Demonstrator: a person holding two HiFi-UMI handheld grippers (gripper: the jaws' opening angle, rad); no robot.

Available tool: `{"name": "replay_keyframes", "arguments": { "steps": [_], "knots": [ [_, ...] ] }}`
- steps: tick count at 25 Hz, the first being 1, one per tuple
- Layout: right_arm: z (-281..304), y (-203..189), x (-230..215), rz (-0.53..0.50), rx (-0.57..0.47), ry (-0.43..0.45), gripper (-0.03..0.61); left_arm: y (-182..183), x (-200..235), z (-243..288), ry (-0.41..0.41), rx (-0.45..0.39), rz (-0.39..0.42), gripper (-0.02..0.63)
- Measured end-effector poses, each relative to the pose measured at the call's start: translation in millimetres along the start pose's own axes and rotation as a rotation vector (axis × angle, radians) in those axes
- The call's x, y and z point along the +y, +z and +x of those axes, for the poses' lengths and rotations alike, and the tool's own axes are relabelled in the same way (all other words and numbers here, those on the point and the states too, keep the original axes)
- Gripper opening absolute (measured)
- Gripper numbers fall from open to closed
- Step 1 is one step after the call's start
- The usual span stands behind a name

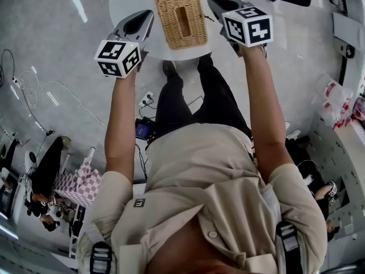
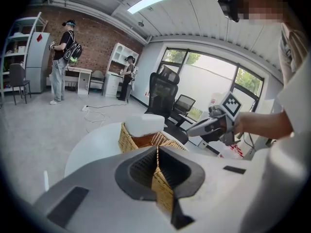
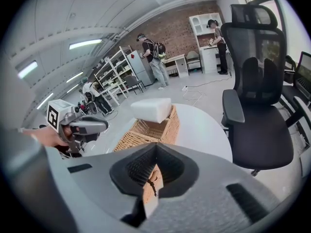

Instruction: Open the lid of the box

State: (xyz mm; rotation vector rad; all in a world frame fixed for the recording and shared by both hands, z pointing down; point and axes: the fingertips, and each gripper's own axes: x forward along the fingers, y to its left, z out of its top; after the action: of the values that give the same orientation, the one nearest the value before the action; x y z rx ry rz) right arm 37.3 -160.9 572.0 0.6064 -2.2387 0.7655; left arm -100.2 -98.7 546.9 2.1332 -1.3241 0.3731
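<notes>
The wicker box [image 1: 181,16] stands on the round white table [image 1: 122,4], and everything else is set around it: the left gripper [image 1: 149,15] comes in at the box's left flank and the right gripper [image 1: 212,1] at its right flank, tips touching the weave, so the box is bracketed from both sides and likely cannot slide when the top is raised. Each gripper's own view shows its jaws drawn almost together with a thin strip of wicker pinched in the seam; on the right that strip carries a small dark knot. Whether the strip is the rim of the lid [image 1: 191,32] or the box wall cannot be told. The slotted lid looks flat and closed, so the opening seems not yet begun. A white block [image 2: 144,124] rests on the box's far end, and would probably slip off as that end tilts
</notes>
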Motion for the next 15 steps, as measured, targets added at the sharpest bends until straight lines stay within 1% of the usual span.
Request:
{"name": "replay_keyframes", "arguments": {
  "steps": [9, 15],
  "knots": [
    [4.4, -8.7, 0.5, 0.007, -0.002, 0.006, -0.006, -17.1, 4.4, 8.0, 0.015, 0.017, -0.019, 0.012],
    [12.3, -13.5, 11.2, 0.008, -0.015, 0.055, -0.005, -26.9, 1.4, 11.4, 0.012, 0.020, -0.029, 0.012]
  ]
}}
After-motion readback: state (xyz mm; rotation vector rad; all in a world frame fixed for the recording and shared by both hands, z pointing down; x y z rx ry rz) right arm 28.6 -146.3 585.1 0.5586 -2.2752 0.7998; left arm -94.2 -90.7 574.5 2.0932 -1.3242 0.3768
